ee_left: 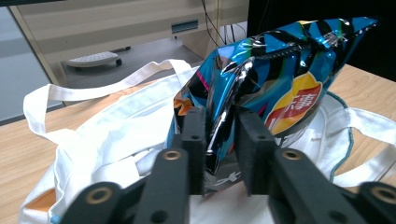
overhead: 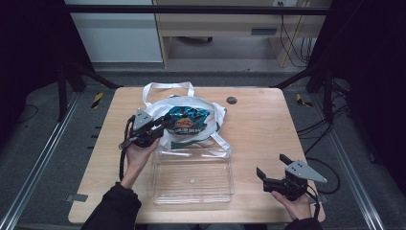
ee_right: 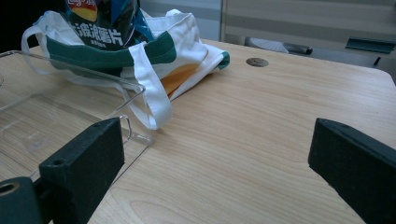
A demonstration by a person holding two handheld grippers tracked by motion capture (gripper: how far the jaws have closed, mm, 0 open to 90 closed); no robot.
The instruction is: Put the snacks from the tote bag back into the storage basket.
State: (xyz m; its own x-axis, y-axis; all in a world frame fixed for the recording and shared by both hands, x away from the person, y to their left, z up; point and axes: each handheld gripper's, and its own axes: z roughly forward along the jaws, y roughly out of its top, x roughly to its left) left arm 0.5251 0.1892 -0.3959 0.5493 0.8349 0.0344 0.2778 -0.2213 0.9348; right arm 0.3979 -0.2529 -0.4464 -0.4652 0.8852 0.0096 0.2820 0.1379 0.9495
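A shiny blue chip bag (overhead: 190,120) sticks out of a white tote bag (overhead: 163,108) with green trim at the table's far middle. My left gripper (overhead: 165,123) reaches in from the left. In the left gripper view its jaws (ee_left: 220,140) pinch a fold at the side of the chip bag (ee_left: 280,79), above the tote bag (ee_left: 116,126). My right gripper (overhead: 272,165) rests near the front right corner, its jaws wide apart with nothing between them (ee_right: 215,154). From there the tote bag (ee_right: 187,32) and chip bag (ee_right: 105,23) lie farther off.
A clear plastic tray (overhead: 191,179) sits in front of the tote, one tote strap draped over its far rim (ee_right: 135,88). A dark round grommet (overhead: 231,100) is set in the far part of the wooden table (overhead: 268,129). Bare wood lies right of the tray.
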